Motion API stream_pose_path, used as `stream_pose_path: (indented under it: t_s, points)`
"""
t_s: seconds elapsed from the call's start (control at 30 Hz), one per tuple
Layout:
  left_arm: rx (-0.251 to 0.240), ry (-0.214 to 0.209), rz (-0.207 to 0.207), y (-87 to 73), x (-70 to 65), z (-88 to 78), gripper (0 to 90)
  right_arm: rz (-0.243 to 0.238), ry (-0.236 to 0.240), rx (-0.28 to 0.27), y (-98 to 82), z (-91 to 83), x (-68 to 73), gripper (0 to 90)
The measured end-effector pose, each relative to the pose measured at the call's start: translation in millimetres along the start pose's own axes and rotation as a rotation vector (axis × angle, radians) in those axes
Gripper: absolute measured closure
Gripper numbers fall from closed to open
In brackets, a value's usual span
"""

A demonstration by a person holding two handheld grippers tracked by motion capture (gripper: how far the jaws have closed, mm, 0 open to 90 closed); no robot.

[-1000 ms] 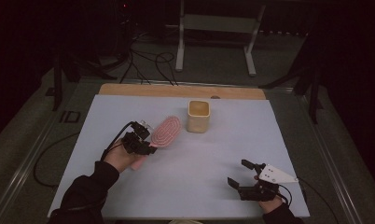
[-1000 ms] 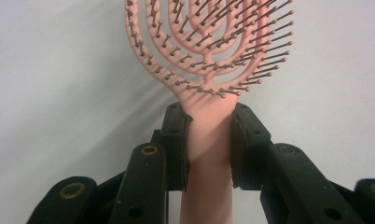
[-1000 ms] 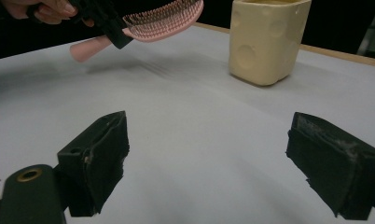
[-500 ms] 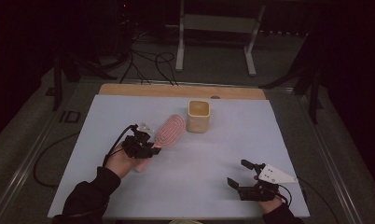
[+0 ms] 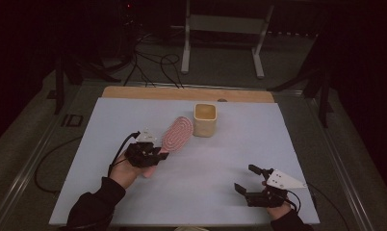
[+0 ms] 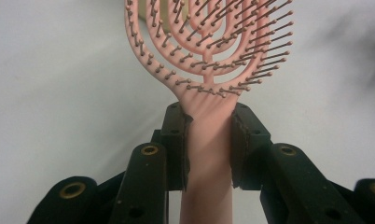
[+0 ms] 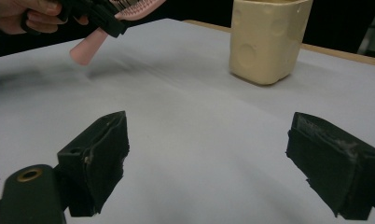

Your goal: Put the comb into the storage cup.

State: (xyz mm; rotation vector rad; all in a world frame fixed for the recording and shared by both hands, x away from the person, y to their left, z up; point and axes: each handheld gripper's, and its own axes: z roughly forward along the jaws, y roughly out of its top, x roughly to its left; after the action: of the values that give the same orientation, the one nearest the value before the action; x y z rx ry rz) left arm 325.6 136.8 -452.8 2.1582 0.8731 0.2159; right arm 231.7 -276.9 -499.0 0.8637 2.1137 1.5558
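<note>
A pink hairbrush (image 5: 177, 134) with an oval, open-ribbed head points toward the cream cup (image 5: 204, 119) standing at the table's back middle. My left gripper (image 5: 150, 155) is shut on the brush handle just below the head. In the left gripper view both pads (image 6: 176, 140) press the handle's sides, with the brush (image 6: 209, 100) bristle-side toward the camera. The right gripper view shows the brush handle (image 7: 85, 49) raised off the table. My right gripper (image 5: 247, 180) rests open near the front right edge, and its jaws (image 7: 213, 154) stand wide apart with nothing between them.
The cream cup (image 7: 267, 39) has round dimples in its wall. The white table cover (image 5: 230, 149) ends in a wooden strip (image 5: 182, 93) at the back. Cables and a metal stand lie on the dark floor beyond.
The left hand has shifted slightly toward the near edge with the brush still gripped. The right gripper has stayed where it was.
</note>
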Motion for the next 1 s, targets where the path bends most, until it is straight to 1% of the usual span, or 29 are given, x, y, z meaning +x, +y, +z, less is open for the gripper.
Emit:
stream_pose_path:
  t_s: [0.03, 0.07, 0.1, 0.13, 0.17, 0.2, 0.27, 0.33, 0.37, 0.43, 0.47, 0.5, 0.63, 0.67, 0.7, 0.8, 0.83, 0.9, 1.0]
  points:
    - [0.000, 0.000, 0.000, 0.0, 0.0, 0.0, 71.2, 0.000, 0.000, 0.000, 0.0, -0.1, 0.0, 12.3]
    - [-0.014, 0.002, 0.003, -1.2, -0.7, -0.2, 71.3, 0.001, 0.000, 0.000, -0.1, -0.1, -0.1, 12.3]
    - [-0.015, -0.005, 0.008, -1.4, -0.9, -0.1, 71.3, 0.000, 0.001, 0.000, -0.1, 0.0, -0.3, 12.3]
    - [-0.025, 0.004, 0.017, -2.1, -2.0, -0.4, 71.2, -0.001, 0.001, 0.000, -0.1, 0.0, -0.4, 12.3]
    - [-0.032, 0.006, 0.015, -2.4, -2.7, -0.4, 71.2, 0.000, 0.001, 0.001, -0.2, 0.0, -0.3, 12.3]
    - [-0.042, -0.003, 0.019, -3.1, -2.7, -0.5, 71.2, 0.000, 0.002, 0.001, -0.2, 0.0, -0.3, 12.3]
    - [-0.056, 0.011, 0.030, -4.6, -3.7, -0.5, 71.2, 0.000, 0.002, 0.000, -0.2, 0.2, -0.2, 12.3]
    - [-0.069, -0.005, 0.025, -7.0, -3.6, 0.4, 71.1, 0.003, 0.003, 0.000, 0.0, 0.1, 0.0, 12.3]
    - [-0.073, -0.001, 0.033, -8.1, -4.0, 0.4, 71.2, 0.005, 0.003, -0.001, 0.1, 0.0, 0.1, 12.3]
    - [-0.090, -0.008, 0.024, -11.0, -4.3, -0.1, 71.1, 0.005, 0.003, -0.001, 0.0, 0.1, 0.1, 12.3]
    - [-0.100, -0.001, 0.027, -12.2, -4.6, -0.9, 71.2, 0.003, 0.003, 0.000, -0.1, 0.2, -0.2, 12.3]
    - [-0.114, 0.003, 0.019, -13.7, -4.9, -2.3, 71.2, 0.003, 0.004, 0.000, -0.1, 0.3, -0.3, 12.3]
    - [-0.188, 0.013, 0.022, -20.5, -6.4, -8.2, 71.1, 0.006, 0.008, 0.003, -0.4, 0.7, -0.3, 12.3]
    - [-0.195, 0.015, 0.018, -21.6, -6.5, -8.7, 71.1, 0.006, 0.008, 0.003, -0.5, 0.9, -0.3, 12.3]
    - [-0.199, 0.008, 0.009, -23.0, -6.2, -9.4, 71.2, 0.007, 0.008, 0.003, -0.5, 1.0, -0.4, 12.3]
    - [-0.220, 0.009, 0.009, -27.6, -7.0, -11.3, 71.2, 0.007, 0.006, 0.003, -0.6, 1.6, -0.3, 12.3]
    - [-0.233, 0.018, 0.012, -29.3, -8.1, -12.1, 71.1, 0.007, 0.006, 0.004, -0.6, 1.7, -0.2, 12.3]
    - [-0.246, 0.025, 0.024, -31.5, -10.0, -13.7, 71.1, 0.007, 0.007, 0.003, -0.6, 1.7, -0.4, 12.3]
    - [-0.266, 0.060, 0.035, -34.7, -13.3, -15.1, 71.1, 0.006, 0.004, 0.004, -0.8, 1.9, -0.9, 12.3]
